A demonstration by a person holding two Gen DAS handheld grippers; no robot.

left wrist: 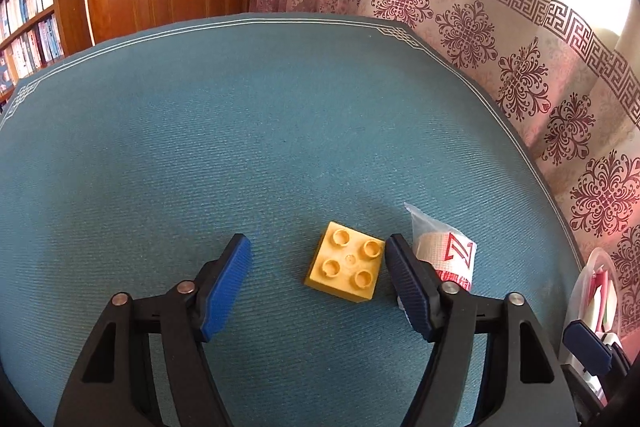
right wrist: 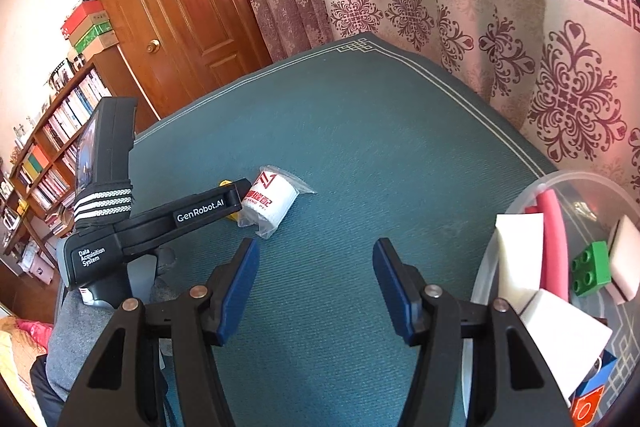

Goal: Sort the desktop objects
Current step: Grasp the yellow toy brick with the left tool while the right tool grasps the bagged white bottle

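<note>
Both jaws spread, empty; left gripper (right wrist: 224, 203) reads "GenRobot.AI", "Data Acquisition System"

Matt plastic brick (left wrist: 345, 267), ribbed cloth (left wrist: 240, 131)

Yellow brick (left wrist: 345, 267): one; green brick (right wrist: 591, 267): one; wrapped roll (right wrist: 272, 201): one.

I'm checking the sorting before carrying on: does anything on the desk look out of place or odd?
Two things remain outside the clear bin: a yellow brick between the open left gripper fingers, and a bagged white roll on its side. The right gripper is open and empty. Nothing looks spilled or damaged.
</note>
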